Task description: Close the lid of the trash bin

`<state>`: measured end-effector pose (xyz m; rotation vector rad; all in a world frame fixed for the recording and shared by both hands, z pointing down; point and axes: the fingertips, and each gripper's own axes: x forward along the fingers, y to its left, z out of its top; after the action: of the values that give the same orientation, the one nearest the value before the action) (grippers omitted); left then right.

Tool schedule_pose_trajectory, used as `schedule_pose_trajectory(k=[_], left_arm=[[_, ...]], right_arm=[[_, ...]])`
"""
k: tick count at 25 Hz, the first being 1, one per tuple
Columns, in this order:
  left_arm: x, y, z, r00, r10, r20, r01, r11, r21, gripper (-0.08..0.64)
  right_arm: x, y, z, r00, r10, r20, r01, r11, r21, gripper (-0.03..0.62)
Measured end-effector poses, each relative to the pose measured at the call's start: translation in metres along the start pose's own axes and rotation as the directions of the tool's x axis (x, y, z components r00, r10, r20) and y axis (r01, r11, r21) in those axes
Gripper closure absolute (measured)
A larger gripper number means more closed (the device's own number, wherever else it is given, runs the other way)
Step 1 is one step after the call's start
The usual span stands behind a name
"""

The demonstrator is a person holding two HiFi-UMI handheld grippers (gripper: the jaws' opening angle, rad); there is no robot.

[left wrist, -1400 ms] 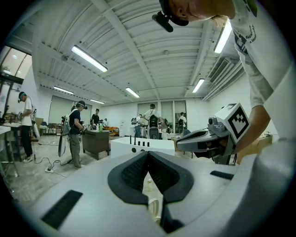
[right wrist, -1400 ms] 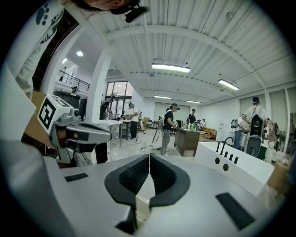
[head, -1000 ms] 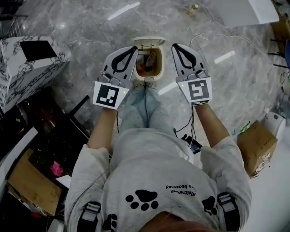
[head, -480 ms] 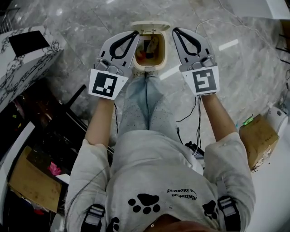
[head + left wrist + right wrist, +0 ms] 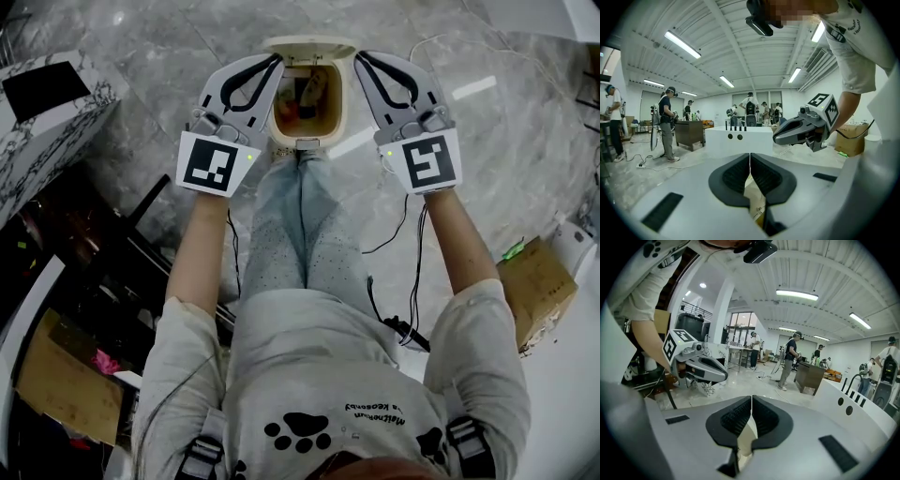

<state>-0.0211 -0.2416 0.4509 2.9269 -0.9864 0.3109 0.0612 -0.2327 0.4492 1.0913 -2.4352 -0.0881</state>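
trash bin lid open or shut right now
Open: the lid stands tipped back behind the trash bin mouth, and rubbish inside shows in the head view.

My head camera looks steeply down past my chest (image 5: pixel 328 375) onto the left gripper (image 5: pixel 278 59), the right gripper (image 5: pixel 357 56) and the bin (image 5: pixel 333 117) on the floor (image 5: pixel 525 141). Each gripper camera sits close behind its jaws, faces outward nearly level, and catches the other gripper.

Counted one trash bin (image 5: pixel 302 143) with one lid (image 5: pixel 309 43). Counted two grippers: left gripper (image 5: pixel 277 60), right gripper (image 5: pixel 360 56). Also tallied two boxes, right cardboard box (image 5: pixel 534 298), left cardboard box (image 5: pixel 58 380), and one marble-patterned block (image 5: pixel 56 117).
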Motion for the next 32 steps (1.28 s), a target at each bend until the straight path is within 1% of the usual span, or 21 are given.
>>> schedule_pose_trajectory(k=[5, 9, 12, 14, 15, 16, 17, 18, 19, 22, 26, 29, 32], left_arm=[[0.018, 0.004, -0.035, 0.998, -0.042, -0.051, 0.042, 0.999, 0.003, 0.54], [0.025, 0.007, -0.06, 0.989, -0.071, -0.132, 0.072, 0.997, 0.004, 0.538], [0.032, 0.009, -0.07, 0.987, -0.079, -0.143, 0.079, 0.997, -0.002, 0.538], [0.035, 0.011, -0.075, 0.984, -0.08, -0.159, 0.079, 0.997, -0.015, 0.535], [0.037, 0.012, -0.076, 0.983, -0.083, -0.163, 0.08, 0.996, -0.023, 0.514], [0.038, 0.013, -0.078, 0.982, -0.088, -0.166, 0.084, 0.996, -0.031, 0.444], [0.04, 0.015, -0.081, 0.981, -0.092, -0.169, 0.087, 0.996, -0.038, 0.407], [0.041, 0.016, -0.083, 0.98, -0.095, -0.174, 0.09, 0.995, -0.04, 0.407], [0.042, 0.017, -0.086, 0.979, -0.098, -0.179, 0.093, 0.995, -0.04, 0.407], [0.045, 0.019, -0.096, 0.975, -0.105, -0.198, 0.1, 0.994, -0.035, 0.402], [0.05, 0.024, -0.107, 0.968, -0.109, -0.225, 0.104, 0.994, -0.032, 0.399], [0.053, 0.028, -0.117, 0.963, -0.113, -0.245, 0.109, 0.994, -0.031, 0.399], [0.056, 0.036, -0.127, 0.957, -0.117, -0.264, 0.11, 0.993, -0.042, 0.399]], right_arm=[[0.017, 0.005, -0.026, 0.999, 0.042, -0.002, -0.042, 0.998, 0.04, 0.56], [0.03, 0.01, -0.038, 0.997, 0.078, -0.014, -0.078, 0.997, 0.02, 0.56], [0.036, 0.009, -0.046, 0.995, 0.097, -0.003, -0.097, 0.994, 0.057, 0.558], [0.038, 0.005, -0.053, 0.995, 0.094, -0.019, -0.092, 0.992, 0.083, 0.558], [0.039, 0.003, -0.057, 0.995, 0.091, -0.035, -0.087, 0.992, 0.095, 0.558], [0.041, 0.002, -0.061, 0.995, 0.088, -0.046, -0.083, 0.991, 0.103, 0.557], [0.043, 0.0, -0.064, 0.995, 0.09, -0.047, -0.084, 0.991, 0.107, 0.552], [0.045, -0.001, -0.066, 0.995, 0.094, -0.045, -0.089, 0.99, 0.112, 0.521], [0.047, -0.002, -0.07, 0.994, 0.1, -0.045, -0.094, 0.988, 0.121, 0.464], [0.052, -0.006, -0.082, 0.991, 0.11, -0.081, -0.098, 0.985, 0.139, 0.454], [0.059, -0.009, -0.099, 0.981, 0.138, -0.137, -0.122, 0.986, 0.115, 0.429], [0.065, -0.008, -0.109, 0.975, 0.146, -0.169, -0.13, 0.987, 0.099, 0.427], [0.072, -0.011, -0.117, 0.97, 0.151, -0.191, -0.133, 0.986, 0.105, 0.428]])
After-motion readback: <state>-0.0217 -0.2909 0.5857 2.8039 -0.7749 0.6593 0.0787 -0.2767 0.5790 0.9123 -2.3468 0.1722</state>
